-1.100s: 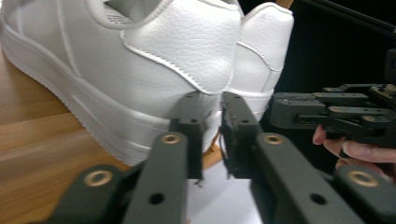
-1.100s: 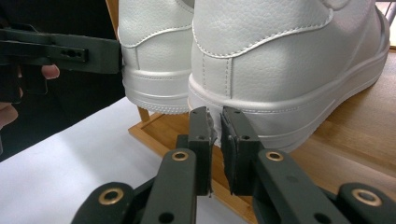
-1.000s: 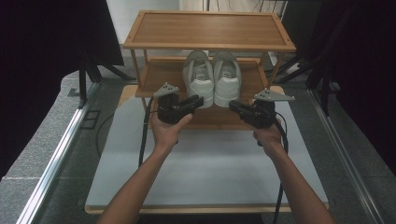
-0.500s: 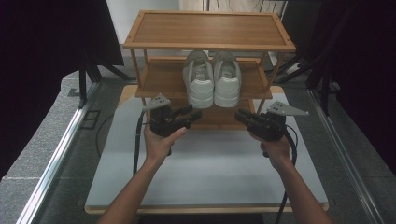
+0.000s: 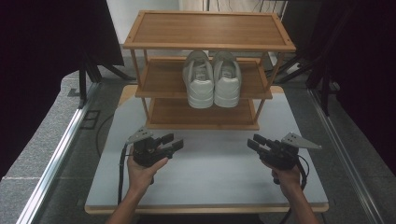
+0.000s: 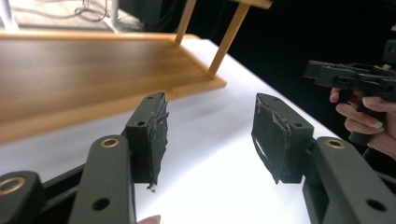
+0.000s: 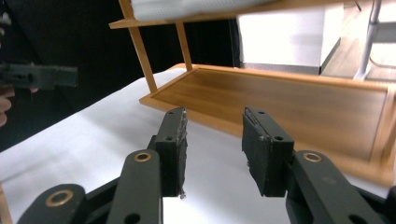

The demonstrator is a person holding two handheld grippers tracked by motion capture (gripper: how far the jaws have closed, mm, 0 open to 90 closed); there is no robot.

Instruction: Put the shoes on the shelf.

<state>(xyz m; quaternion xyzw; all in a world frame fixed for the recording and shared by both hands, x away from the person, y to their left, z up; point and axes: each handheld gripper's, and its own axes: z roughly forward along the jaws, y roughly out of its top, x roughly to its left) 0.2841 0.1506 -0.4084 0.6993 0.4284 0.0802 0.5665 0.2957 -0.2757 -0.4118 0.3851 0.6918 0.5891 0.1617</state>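
At the lower left of the frame the left claw hangs released over the white tabletop; lower right, the right claw likewise. Beyond, centre, white shoes sit on the rack's middle shelf.

Both grippers have drawn back from the rack toward 6 o'clock. The left gripper and right gripper now sit wider apart.
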